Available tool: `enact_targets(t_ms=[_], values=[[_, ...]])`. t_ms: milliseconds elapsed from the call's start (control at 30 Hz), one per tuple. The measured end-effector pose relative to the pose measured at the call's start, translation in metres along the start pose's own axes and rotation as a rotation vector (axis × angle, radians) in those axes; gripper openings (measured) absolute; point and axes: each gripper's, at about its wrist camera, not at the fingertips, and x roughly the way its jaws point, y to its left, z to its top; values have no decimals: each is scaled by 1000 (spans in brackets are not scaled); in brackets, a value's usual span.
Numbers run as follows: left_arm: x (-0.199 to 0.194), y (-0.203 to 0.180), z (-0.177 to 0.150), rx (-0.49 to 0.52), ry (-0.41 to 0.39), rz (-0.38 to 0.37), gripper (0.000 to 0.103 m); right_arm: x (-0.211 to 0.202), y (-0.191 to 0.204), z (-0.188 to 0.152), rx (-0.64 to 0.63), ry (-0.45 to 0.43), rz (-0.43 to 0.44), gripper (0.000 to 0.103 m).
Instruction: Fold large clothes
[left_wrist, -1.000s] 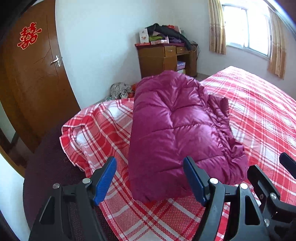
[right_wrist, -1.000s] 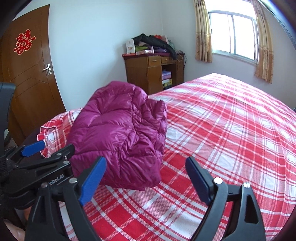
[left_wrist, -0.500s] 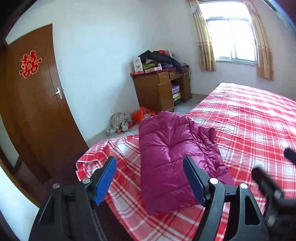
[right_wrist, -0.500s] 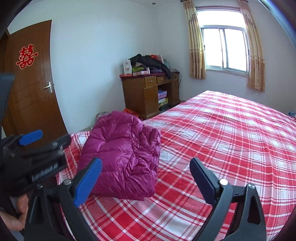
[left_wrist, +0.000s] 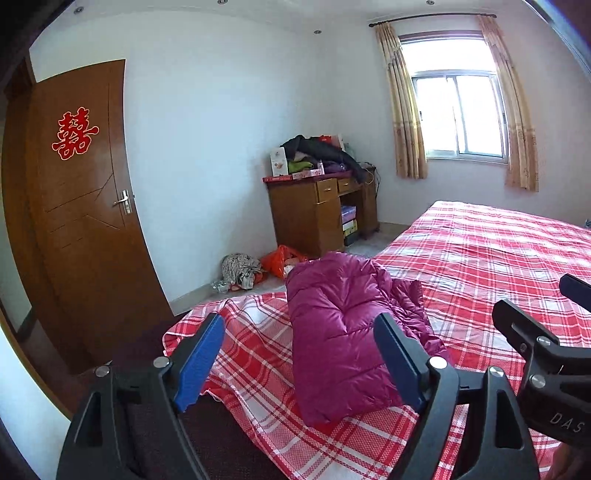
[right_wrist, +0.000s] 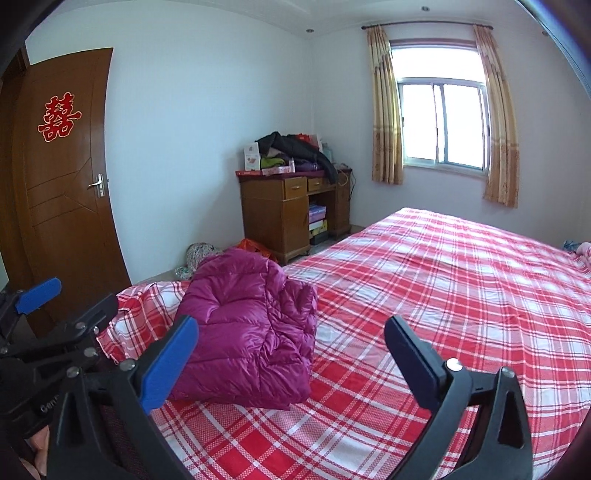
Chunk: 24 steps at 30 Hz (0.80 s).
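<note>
A magenta puffer jacket (left_wrist: 340, 332) lies folded in a compact bundle near the foot corner of a bed with a red-and-white plaid cover (left_wrist: 480, 258). It also shows in the right wrist view (right_wrist: 251, 328). My left gripper (left_wrist: 299, 363) is open and empty, held back from the jacket and above the bed corner. My right gripper (right_wrist: 291, 365) is open and empty, also held back from the jacket, which lies to its left. Each gripper shows at the edge of the other's view.
A wooden desk (left_wrist: 314, 210) piled with clothes and boxes stands against the far wall. A brown door (left_wrist: 81, 221) is on the left. Bags and cloth (left_wrist: 258, 266) lie on the floor by the wall. A curtained window (left_wrist: 458, 110) is at the right.
Both grippers have pulled back and up from the jacket, which now looks smaller and farther off. The jacket has stayed folded in place. Both stay open.
</note>
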Motion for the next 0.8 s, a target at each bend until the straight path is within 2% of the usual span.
enact_targets(t_ms=[133, 400, 800], values=[[-6, 8, 4, -47, -2, -24, 85, -7, 2, 2, 0, -20, 2, 103], [-19, 11, 7, -73, -32, -12, 85, -18, 7, 4, -12, -50, -2, 103], [-23, 8, 8, -66, -38, -2, 86, -23, 5, 5, -3, -61, -8, 103]])
